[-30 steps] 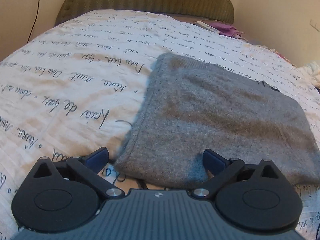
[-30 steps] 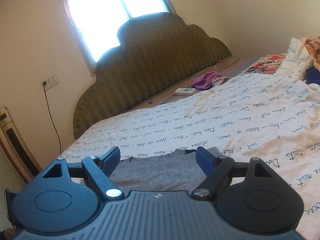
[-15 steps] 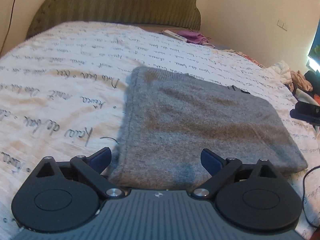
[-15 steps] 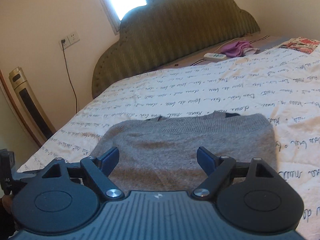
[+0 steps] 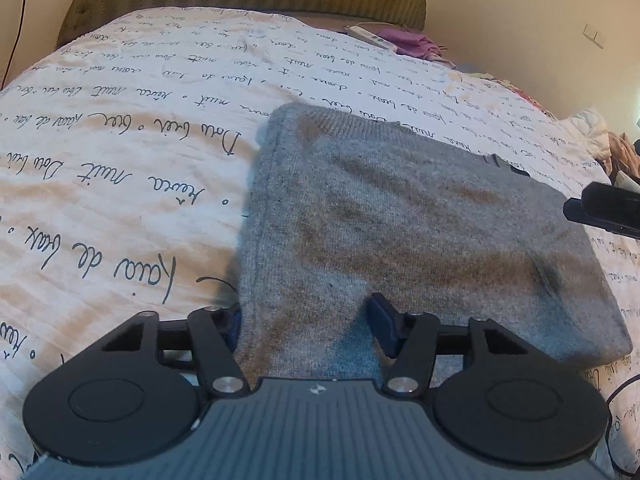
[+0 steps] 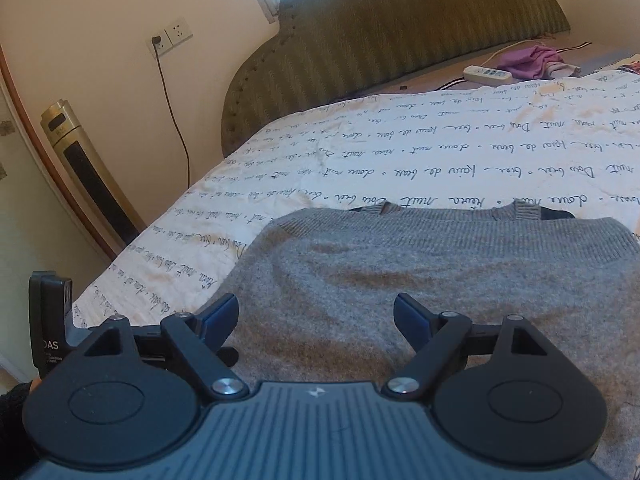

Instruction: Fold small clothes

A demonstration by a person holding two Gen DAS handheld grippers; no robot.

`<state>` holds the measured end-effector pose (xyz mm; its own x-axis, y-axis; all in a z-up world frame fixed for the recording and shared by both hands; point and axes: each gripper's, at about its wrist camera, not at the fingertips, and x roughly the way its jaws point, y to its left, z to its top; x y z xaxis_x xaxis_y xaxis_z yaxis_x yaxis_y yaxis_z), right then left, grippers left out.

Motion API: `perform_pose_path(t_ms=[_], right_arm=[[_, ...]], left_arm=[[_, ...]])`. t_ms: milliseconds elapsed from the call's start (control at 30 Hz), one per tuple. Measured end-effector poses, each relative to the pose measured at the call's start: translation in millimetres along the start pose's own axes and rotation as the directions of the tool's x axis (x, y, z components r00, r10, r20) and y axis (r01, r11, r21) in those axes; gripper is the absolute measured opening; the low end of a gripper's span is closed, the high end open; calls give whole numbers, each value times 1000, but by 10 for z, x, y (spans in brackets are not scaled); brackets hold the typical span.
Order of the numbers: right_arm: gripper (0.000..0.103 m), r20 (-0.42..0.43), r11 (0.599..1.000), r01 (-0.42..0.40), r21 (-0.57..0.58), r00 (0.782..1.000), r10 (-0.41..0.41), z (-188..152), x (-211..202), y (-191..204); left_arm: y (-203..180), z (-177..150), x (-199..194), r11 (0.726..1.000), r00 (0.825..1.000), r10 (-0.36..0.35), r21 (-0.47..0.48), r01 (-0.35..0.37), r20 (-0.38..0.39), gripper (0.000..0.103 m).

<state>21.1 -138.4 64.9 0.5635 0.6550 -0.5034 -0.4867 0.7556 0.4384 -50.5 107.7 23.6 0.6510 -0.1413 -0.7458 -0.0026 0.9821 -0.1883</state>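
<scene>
Grey knit sweater [image 5: 420,232] lies folded flat on the bed [image 5: 120,152]. Left tongs [image 5: 306,320] straddle its near corner, partly closed, grip unclear. Right tongs [image 6: 316,316] spread above it. Soft, limp, light: best pinched at a doubled edge.

Cursive script across the bedsheet [image 5: 120,168] (one word "nuit"); "DAS" on the left gripper [image 6: 50,332].

Home bedroom: bed w/ script-print sheet [image 6: 440,152], padded green headboard [image 6: 380,40], wall socket [image 6: 172,38], window behind headboard.
</scene>
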Motion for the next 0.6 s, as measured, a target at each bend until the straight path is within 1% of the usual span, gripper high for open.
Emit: perform_pose_path(t_ms=[100,167,200,233,333,400,467,533,600], right_arm=[[85,-5,1000,-24,0,1000,24,97,83,35],[85,-10,999,-34,-1,999,34,151,135,54],[85,-13,999,-40,-3,999,39,179,167,65],[85,-17,999,-44,-2,999,44,204,198,69],[85,-33,999,-53,0,998,53,257,282,87],[85,-46,998,-61,1,997,61,294,338,90],[85,-59,997,-72,11,996,72,328,394,70],[85,-87,995,-90,42,992,94,382,491,24],[85,-128,989,-117,94,983,129,459,633,-48]], left_arm=[[9,9,-14,1000,1000,6,0,-6,0,47],[6,7,-19,1000,1000,14,2,-14,6,36],[-4,5,-17,1000,1000,12,6,-12,9,32],[-8,7,-16,1000,1000,9,8,-9,9,26],[-52,1,-26,1000,1000,16,13,-16,17,15],[-101,-3,-66,999,998,43,31,-45,45,13],[-229,-29,-145,992,992,82,88,-91,97,12],[-407,-75,-238,976,980,109,167,-137,164,12],[-565,-112,-288,960,972,112,232,-160,207,11]])
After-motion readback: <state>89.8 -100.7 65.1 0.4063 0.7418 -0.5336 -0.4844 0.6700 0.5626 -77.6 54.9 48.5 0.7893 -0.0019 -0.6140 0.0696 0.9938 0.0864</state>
